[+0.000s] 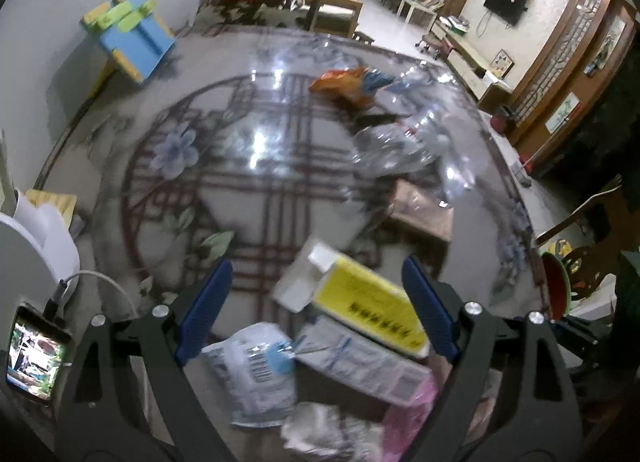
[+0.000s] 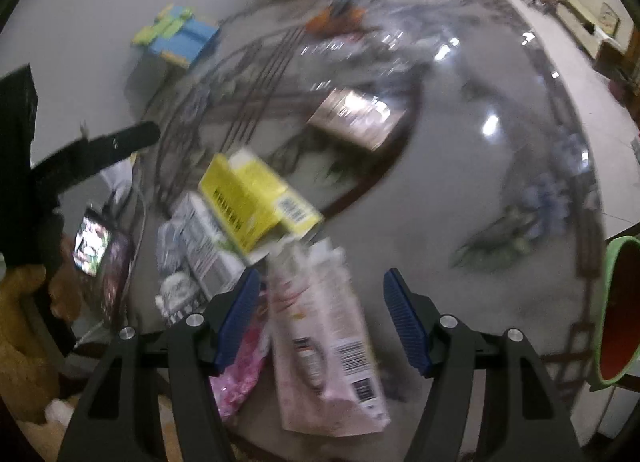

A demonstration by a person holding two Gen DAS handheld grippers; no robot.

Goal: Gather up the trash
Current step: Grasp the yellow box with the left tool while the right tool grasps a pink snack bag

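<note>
Trash lies on a round glass-topped table (image 1: 256, 166). My left gripper (image 1: 317, 262) is open above a near pile: a yellow box (image 1: 368, 302), a crumpled white packet with a barcode (image 1: 256, 374), a white and blue carton (image 1: 360, 358) and a pink wrapper (image 1: 408, 422). My right gripper (image 2: 322, 273) is open too. A pink printed pouch (image 2: 328, 334) lies between its blue pads (image 2: 240, 318) with a gap on each side. The yellow box (image 2: 252, 202) sits just beyond it. Farther off are a brown box (image 2: 356, 118), crushed clear bottles (image 1: 400, 142) and an orange snack bag (image 1: 344, 86).
A phone with a lit screen (image 1: 36, 354) and its cable lie at the table's left edge beside a white device (image 1: 32, 246). A green-rimmed red bowl (image 2: 616, 310) stands at the right edge. A blue and yellow toy stool (image 1: 132, 34) and chairs stand on the floor beyond.
</note>
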